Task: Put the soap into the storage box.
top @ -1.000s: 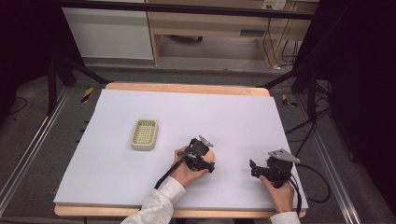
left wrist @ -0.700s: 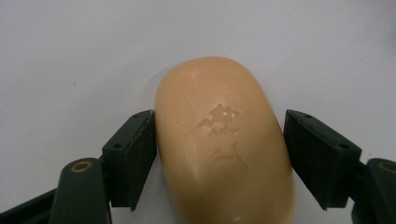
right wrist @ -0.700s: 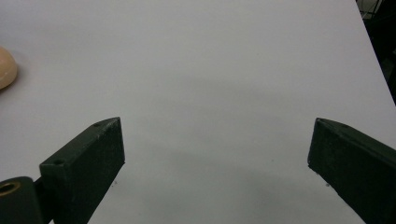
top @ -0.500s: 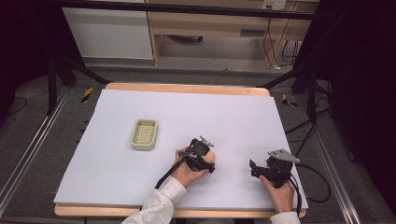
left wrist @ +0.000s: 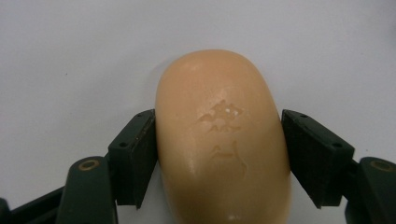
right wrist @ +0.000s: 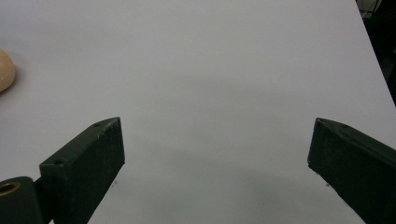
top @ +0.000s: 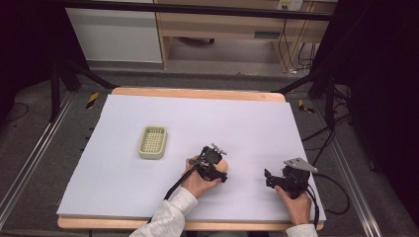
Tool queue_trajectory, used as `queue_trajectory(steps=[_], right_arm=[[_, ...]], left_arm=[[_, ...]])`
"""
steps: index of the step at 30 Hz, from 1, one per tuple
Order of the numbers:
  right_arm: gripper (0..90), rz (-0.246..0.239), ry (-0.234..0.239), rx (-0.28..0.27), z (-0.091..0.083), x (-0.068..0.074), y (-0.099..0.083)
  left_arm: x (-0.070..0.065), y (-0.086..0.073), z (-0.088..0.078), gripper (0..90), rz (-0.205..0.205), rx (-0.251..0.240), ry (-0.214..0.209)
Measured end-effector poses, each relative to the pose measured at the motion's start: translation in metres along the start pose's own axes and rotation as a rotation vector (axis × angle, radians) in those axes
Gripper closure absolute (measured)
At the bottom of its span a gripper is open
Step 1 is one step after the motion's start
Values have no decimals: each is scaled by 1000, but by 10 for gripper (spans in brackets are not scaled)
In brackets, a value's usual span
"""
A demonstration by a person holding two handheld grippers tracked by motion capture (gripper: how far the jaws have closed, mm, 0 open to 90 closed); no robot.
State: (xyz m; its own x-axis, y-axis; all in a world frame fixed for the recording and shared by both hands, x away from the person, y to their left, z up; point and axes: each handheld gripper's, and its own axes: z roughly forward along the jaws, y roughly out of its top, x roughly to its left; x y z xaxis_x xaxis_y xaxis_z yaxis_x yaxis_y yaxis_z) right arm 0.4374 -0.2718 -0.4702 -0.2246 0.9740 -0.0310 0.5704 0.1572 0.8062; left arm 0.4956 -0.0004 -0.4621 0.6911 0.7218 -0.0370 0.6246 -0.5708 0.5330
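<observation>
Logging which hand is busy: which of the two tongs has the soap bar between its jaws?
The left tongs: its jaws flank the soap bar; the right tongs gape over bare table.

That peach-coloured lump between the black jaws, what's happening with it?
A person is closing the left tool around a bar of soap lying on the white table cover; the jaws sit against both its sides. The right tool rests open nearby, holding nothing. A small soap dish waits to the left.

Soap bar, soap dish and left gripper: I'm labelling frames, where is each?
soap bar (left wrist: 219,140), left gripper view, embossed top face
soap dish (top: 152,142), high view, slotted floor
left gripper (left wrist: 217,156), left gripper view, midway between fingertips
</observation>
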Motion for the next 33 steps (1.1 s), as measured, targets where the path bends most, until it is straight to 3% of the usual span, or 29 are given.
queue_trajectory(steps=[24,33], right_arm=[[41,1,1,0,0,0,0],[41,4,2,-1,0,-1,0]], left_arm=[[-3,1,3,304,9,-15,25],[2,1,-16,308,14,-44,15]])
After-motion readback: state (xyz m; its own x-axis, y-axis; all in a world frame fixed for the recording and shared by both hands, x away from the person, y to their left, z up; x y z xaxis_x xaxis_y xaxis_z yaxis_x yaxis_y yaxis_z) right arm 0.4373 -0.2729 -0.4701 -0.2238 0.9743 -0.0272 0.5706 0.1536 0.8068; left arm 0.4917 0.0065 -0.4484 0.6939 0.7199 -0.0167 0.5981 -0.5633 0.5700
